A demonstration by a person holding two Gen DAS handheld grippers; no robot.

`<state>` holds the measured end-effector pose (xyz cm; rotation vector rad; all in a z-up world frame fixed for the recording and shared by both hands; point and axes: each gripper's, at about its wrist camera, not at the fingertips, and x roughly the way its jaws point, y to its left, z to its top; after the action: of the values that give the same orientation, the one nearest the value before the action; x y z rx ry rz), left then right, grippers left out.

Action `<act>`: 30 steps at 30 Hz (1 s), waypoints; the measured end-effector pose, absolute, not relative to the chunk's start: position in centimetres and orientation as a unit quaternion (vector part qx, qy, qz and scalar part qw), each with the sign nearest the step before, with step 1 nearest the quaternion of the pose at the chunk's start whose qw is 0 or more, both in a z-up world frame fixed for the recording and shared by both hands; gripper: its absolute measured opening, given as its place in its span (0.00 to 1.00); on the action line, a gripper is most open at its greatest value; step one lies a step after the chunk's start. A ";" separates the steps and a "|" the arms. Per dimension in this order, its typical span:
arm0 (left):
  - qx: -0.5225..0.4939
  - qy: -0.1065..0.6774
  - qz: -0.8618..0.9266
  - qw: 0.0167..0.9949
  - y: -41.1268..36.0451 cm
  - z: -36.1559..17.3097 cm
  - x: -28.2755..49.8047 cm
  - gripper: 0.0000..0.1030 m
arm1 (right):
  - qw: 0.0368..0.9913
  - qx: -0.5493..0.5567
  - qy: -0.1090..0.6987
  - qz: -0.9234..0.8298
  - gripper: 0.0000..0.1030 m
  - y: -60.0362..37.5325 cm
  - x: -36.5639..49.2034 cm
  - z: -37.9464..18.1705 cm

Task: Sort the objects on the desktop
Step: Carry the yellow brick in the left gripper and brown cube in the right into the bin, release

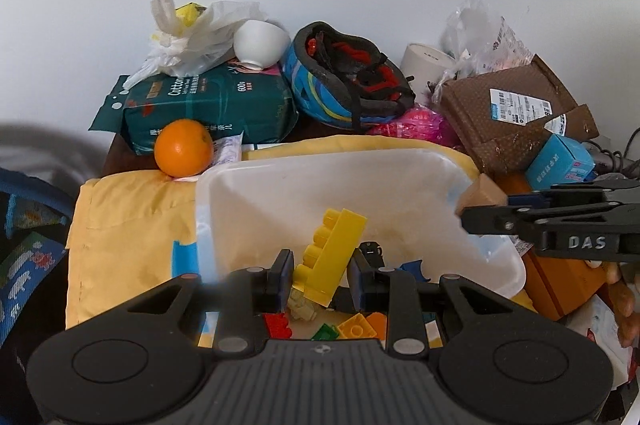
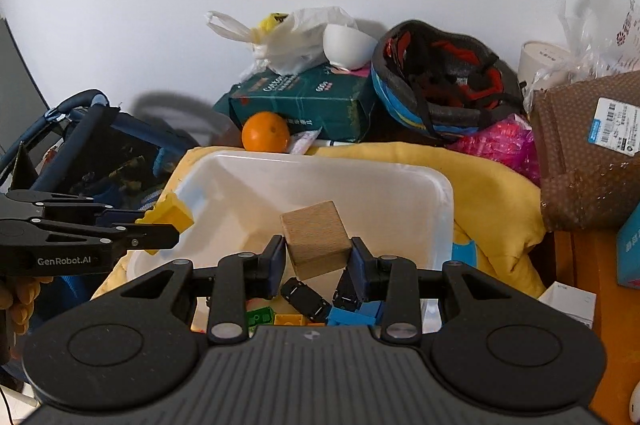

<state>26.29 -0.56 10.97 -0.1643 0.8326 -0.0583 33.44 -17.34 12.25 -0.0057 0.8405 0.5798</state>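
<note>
My left gripper (image 1: 320,271) is shut on a yellow toy brick (image 1: 330,257), held tilted above the near end of a white plastic bin (image 1: 224,185). My right gripper (image 2: 318,259) is shut on a plain wooden cube (image 2: 316,245), also above the bin (image 2: 436,185). Several small bricks, red, green, orange, blue and black, lie in the bin's near end (image 1: 352,325) (image 2: 316,305). The right gripper shows at the right of the left wrist view (image 1: 480,213) with the cube (image 1: 480,191). The left gripper shows at the left of the right wrist view (image 2: 160,229) with the yellow brick (image 2: 172,215).
The bin rests on a yellow cloth (image 1: 132,221). Behind it lie an orange (image 1: 184,147), a green tissue pack (image 1: 208,105), a white bowl (image 1: 260,43), a plastic bag (image 1: 192,33), a blue helmet (image 1: 344,77), a brown parcel (image 1: 508,105) and a blue box (image 1: 560,161). A blue bag (image 2: 100,145) stands left.
</note>
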 end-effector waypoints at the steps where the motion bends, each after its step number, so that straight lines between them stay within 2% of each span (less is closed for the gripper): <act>1: -0.076 0.405 -0.030 0.911 -0.7 11.0 26.5 0.32 | 0.872 -0.004 0.405 0.276 0.37 -17.3 33.6 12.1; 3: -0.071 0.405 -0.035 0.911 -1.1 10.9 26.8 0.35 | 0.869 -0.009 0.410 0.276 0.37 -17.1 34.1 11.8; 4: -0.070 0.405 -0.036 0.911 -1.3 10.7 26.9 0.48 | 0.868 -0.011 0.414 0.274 0.38 -17.1 34.2 11.7; 6: -0.055 0.396 -0.020 0.916 -1.6 10.5 26.6 0.62 | 0.869 -0.013 0.415 0.269 0.44 -17.0 34.3 11.2; 7: -0.046 0.389 -0.010 0.920 -1.7 10.5 26.2 0.63 | 0.870 -0.011 0.415 0.266 0.55 -17.0 34.5 11.1; 8: -0.042 0.386 -0.008 0.921 -1.6 10.4 25.9 0.63 | 0.872 -0.009 0.412 0.263 0.57 -17.0 34.4 11.1; 14: -0.041 0.341 -0.004 0.939 -0.3 9.3 19.4 0.63 | 0.882 -0.015 0.377 0.282 0.56 -17.9 31.3 11.5; 18: -0.064 0.361 0.030 0.930 0.9 4.8 14.9 0.63 | 0.882 -0.032 0.354 0.310 0.56 -18.4 25.7 10.0; 24: -0.052 0.419 0.061 0.905 0.6 -1.7 15.0 0.63 | 0.854 -0.062 0.436 0.276 0.53 -17.4 20.5 0.7; 30: -0.033 0.425 0.068 0.902 -0.2 -3.8 17.5 0.63 | 0.853 -0.038 0.458 0.246 0.51 -16.4 20.4 -2.2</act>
<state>17.50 -0.15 -3.79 -0.0688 0.8790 0.1411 20.44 -16.42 -2.21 -0.0805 0.9645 0.5180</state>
